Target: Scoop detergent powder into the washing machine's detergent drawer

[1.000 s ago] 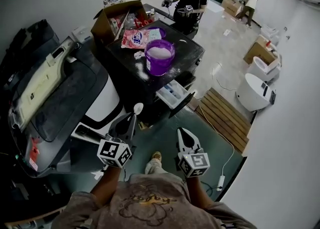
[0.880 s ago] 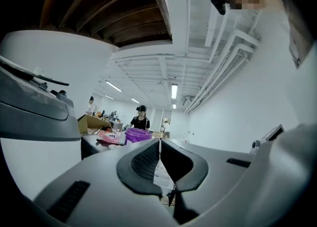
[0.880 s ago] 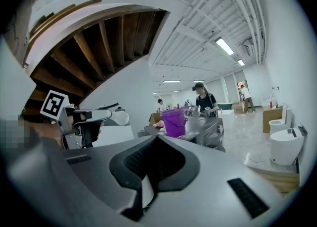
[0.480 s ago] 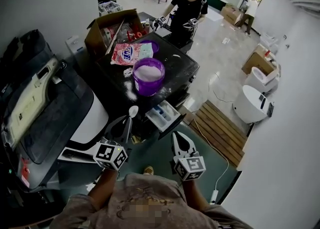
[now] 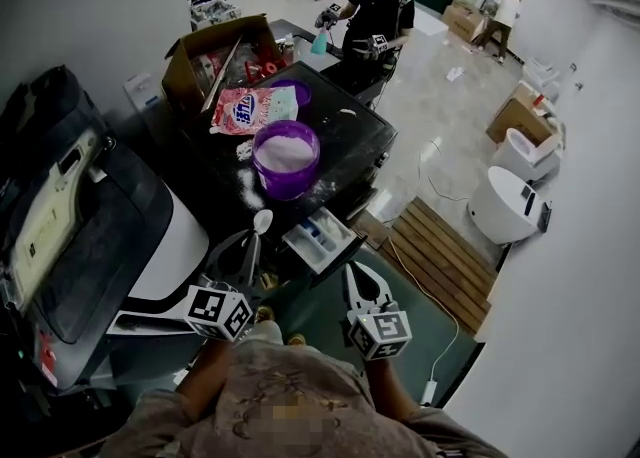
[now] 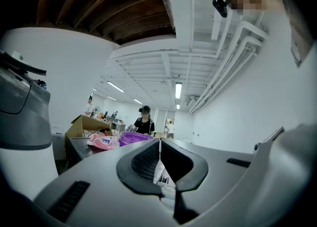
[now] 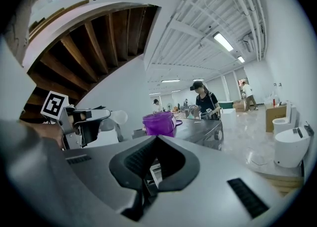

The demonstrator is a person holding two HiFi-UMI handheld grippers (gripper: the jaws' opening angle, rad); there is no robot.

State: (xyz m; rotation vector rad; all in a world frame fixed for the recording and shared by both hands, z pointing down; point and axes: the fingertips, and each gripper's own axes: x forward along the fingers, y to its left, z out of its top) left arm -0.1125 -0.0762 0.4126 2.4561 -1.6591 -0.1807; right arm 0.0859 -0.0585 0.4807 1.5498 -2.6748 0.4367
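1. L gripper (image 5: 252, 243) is held low at approx. 7 o'clock in the head view. Its jaws are closed on the handle of a white scoop (image 5: 264, 220), w/ the bowl pointed up toward 12 o'clock. In the left gripper view a thin white strip is seen pinched between the pads.
2. R gripper (image 5: 352, 269) is held beside it at approx. 5 o'clock. Its jaws are brought together at the tips & nothing is gripped.
3. The detergent drawer (image 5: 318, 240) is seen pulled out of the washing machine (image 5: 355, 141). It lies at 1 o'clock of the scoop & 11 o'clock of the R gripper, near both.
4. A purple tub (image 5: 286, 174) filled w/ white powder (image 5: 286, 151) is set on the machine's dark top surface (image 5: 340, 111), at 12 o'clock of the scoop. Spilt powder is seen round its base.
5. A pink & white detergent bag (image 5: 253, 109) is laid flat just beyond the tub at 11 o'clock. An open cardboard box (image 5: 190, 66) is placed behind it.
6. A person in black (image 5: 378, 6) is seen at the surface's far side, approx. 12 o'clock.
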